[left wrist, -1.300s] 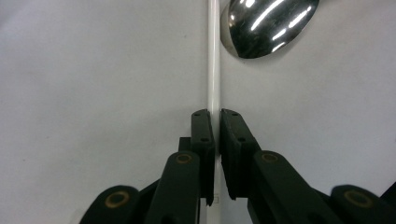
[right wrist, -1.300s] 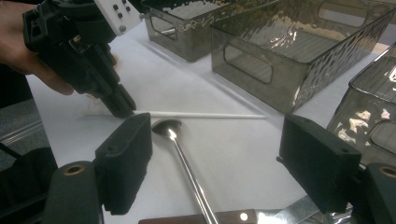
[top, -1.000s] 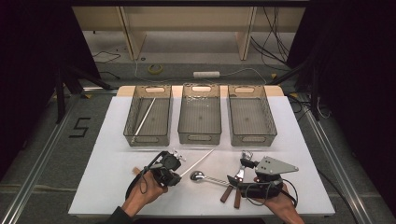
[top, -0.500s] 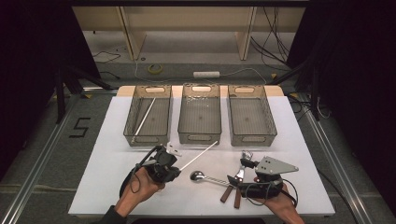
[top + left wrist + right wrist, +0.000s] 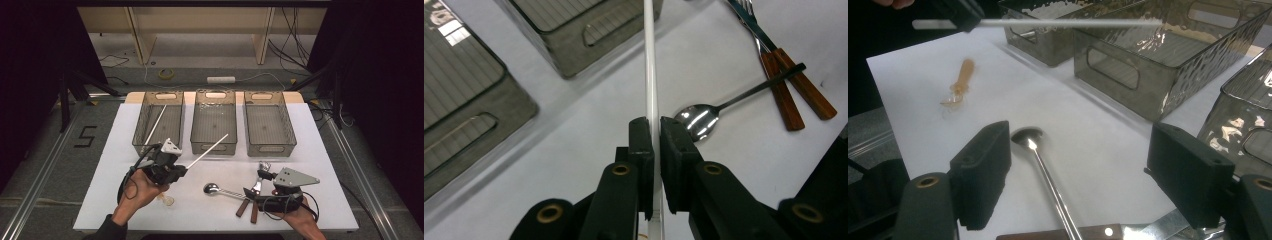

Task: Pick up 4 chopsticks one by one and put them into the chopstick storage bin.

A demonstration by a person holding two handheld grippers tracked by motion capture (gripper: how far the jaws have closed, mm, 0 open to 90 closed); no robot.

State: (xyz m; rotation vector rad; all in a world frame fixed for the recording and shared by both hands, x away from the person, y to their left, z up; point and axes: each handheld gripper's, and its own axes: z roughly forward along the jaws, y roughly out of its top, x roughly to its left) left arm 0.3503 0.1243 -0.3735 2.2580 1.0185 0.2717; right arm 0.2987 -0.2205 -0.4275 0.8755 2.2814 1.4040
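My left gripper (image 5: 183,170) (image 5: 654,125) is shut on a thin white stick (image 5: 207,149) (image 5: 651,70) and holds it above the white table. The stick slants up and to the right, and its far tip hangs by the front wall of the middle bin (image 5: 215,145). A second white stick (image 5: 155,122) lies in the left bin (image 5: 142,145). My right gripper (image 5: 252,196) (image 5: 1080,142) rests at the front right with its jaws wide open. The steel spoon (image 5: 215,189) (image 5: 1040,160) lies on the table between them, untouched.
The right bin (image 5: 270,146) stands beside the other two at the back. Wooden-handled cutlery (image 5: 247,206) (image 5: 796,100) lies by my right gripper. A small amber plastic spoon (image 5: 165,200) (image 5: 960,80) lies under my left hand. The white table (image 5: 320,150) has bare room at both sides.
My left gripper has risen off the table with the white stick and moved toward the bins. The stick's tip now reaches the middle bin's front. The right gripper stayed still.
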